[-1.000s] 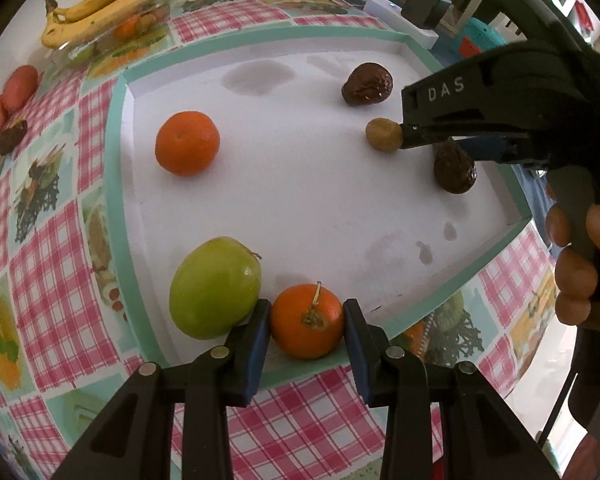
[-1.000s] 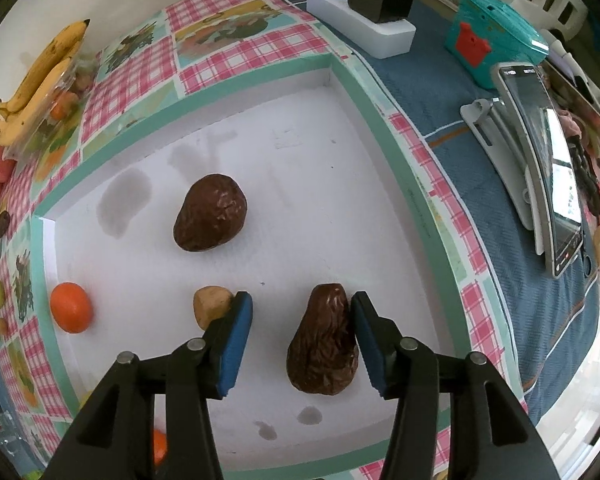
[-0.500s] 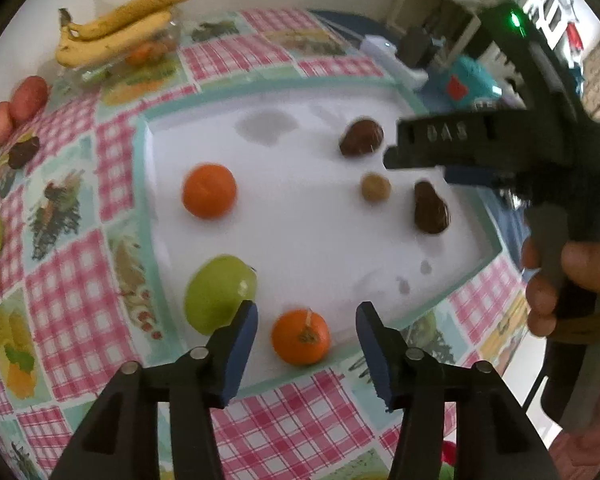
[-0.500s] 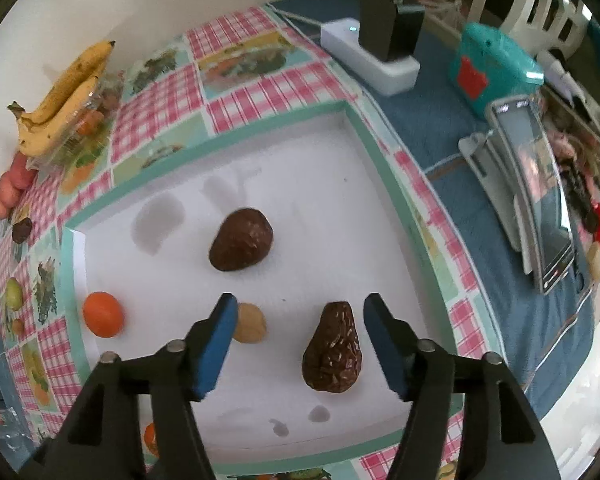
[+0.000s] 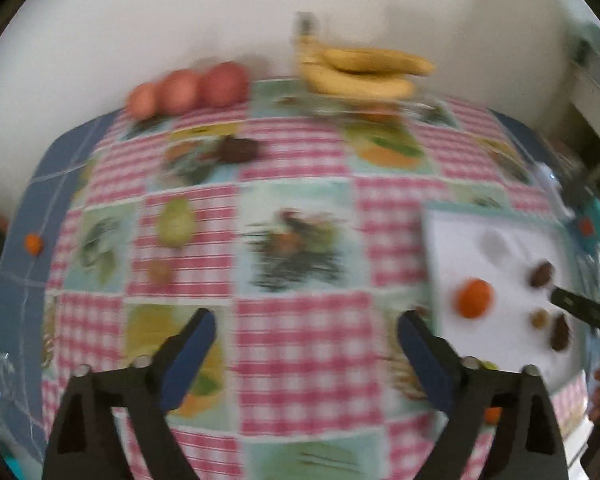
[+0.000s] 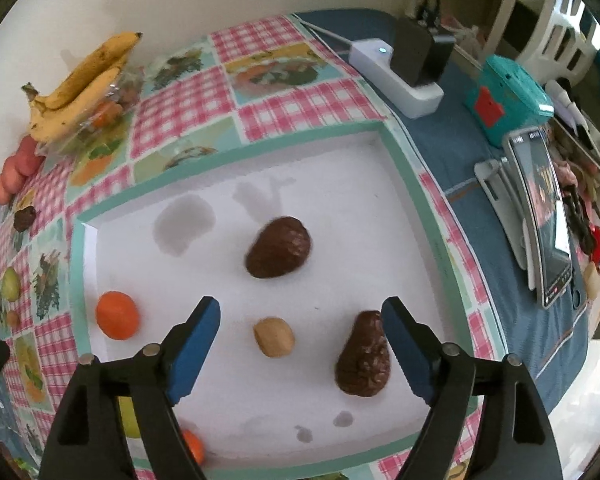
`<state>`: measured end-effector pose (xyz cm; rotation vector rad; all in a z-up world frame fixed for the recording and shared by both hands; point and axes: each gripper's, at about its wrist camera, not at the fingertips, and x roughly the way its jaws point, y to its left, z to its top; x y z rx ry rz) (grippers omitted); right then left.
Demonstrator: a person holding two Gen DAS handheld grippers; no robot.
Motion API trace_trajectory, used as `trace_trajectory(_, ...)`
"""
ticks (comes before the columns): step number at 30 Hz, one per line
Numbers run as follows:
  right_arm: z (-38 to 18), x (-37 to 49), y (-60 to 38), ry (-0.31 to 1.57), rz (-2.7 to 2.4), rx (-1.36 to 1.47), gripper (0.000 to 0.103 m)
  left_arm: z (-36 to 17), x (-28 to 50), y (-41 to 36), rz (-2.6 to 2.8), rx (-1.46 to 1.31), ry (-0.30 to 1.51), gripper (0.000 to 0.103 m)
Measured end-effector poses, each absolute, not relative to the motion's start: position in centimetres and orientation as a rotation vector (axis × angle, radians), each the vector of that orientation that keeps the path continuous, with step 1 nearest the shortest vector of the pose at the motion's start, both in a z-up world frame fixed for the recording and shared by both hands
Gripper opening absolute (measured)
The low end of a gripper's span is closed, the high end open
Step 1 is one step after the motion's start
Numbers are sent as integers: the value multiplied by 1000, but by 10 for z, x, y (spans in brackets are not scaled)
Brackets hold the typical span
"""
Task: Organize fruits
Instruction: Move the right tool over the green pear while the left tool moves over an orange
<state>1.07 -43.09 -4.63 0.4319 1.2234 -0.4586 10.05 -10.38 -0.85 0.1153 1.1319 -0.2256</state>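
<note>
Left gripper [image 5: 306,340]: jaws apart, empty, above the checked worktop [image 5: 300,320].
Right gripper [image 6: 300,334]: jaws apart, empty.
Fruits: avocados [image 6: 278,247], tangerine [image 6: 117,315] in white tray [image 6: 340,184], frame centre.
Bananas [image 6: 80,84]: upper left.

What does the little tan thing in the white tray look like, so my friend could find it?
Look in the white tray with the teal rim. Near its front, between the orange and the pear-shaped brown fruit, sits the small tan fruit. It is the smallest and palest thing in the tray.
</note>
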Motion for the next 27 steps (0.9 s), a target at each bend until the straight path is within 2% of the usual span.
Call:
trace_trajectory(3,-41,16,-421,1190,-438,417,83,-11,111,-74,-154,86,1133,98)
trace_trajectory(5,-39,21,-415,1168,-424,410,83,-10,118,-55,-120,74,1131,103)
trace_trajectory(16,-27,44,-368,1096,-340,371,83,-6,139,11,-24,18,1098,103)
trace_trajectory(27,-29,82,-293,1141,-223,343,83,-8,157,99,35,-120,1104,103)
